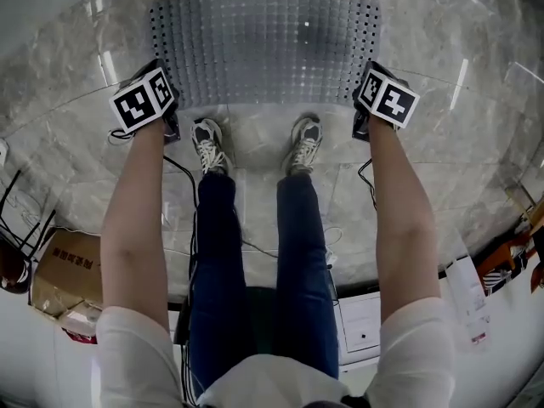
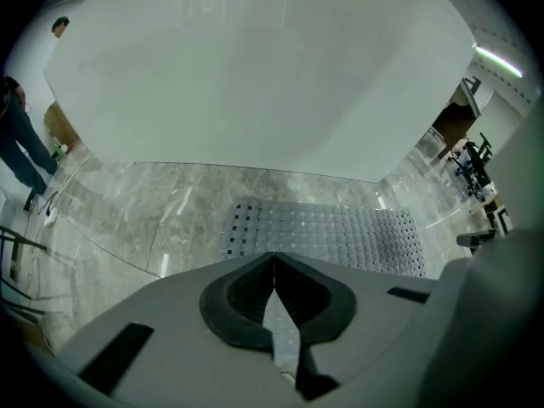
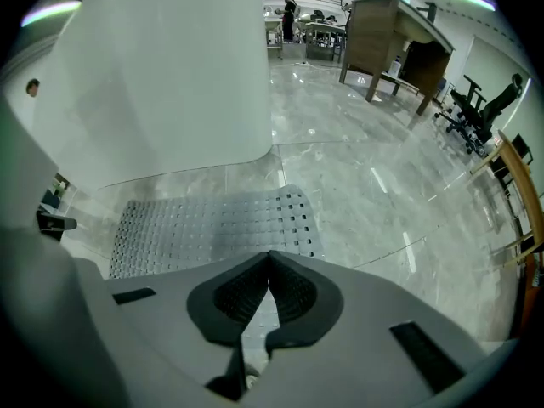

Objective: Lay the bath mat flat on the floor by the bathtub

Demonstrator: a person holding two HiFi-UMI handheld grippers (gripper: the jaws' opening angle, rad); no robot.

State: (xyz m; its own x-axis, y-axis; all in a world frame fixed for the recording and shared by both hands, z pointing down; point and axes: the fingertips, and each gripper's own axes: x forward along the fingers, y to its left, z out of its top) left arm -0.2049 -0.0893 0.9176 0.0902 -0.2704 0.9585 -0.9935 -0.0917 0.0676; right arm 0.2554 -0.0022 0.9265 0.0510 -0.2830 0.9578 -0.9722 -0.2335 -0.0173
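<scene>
Judging the step in hand, what does it call for? asks one onlooker.

Little more than a check, the other answers. The bath mat (image 1: 263, 45) lies spread on the floor (image 1: 442, 151) near the bathtub (image 2: 255, 75), with a strip of bare floor between them and no fold or lifted corner to see. The left gripper (image 2: 274, 270) and the right gripper (image 3: 269, 266) both have their jaws pressed together with nothing between them, and each hangs above a near corner. Doing it well probably means looking along the edges and pressing down any curl without dragging the mat askew.

And the shoes (image 1: 208, 143)?

They stand just short of the mat's near edge, not on it. Only the head view shows that, along with the whole mat at once.

What do the gripper views add?

The tub's white wall, which the head view does not plainly show, and the jaws themselves, which the head view hides under the marker cubes (image 1: 143, 100).
</scene>
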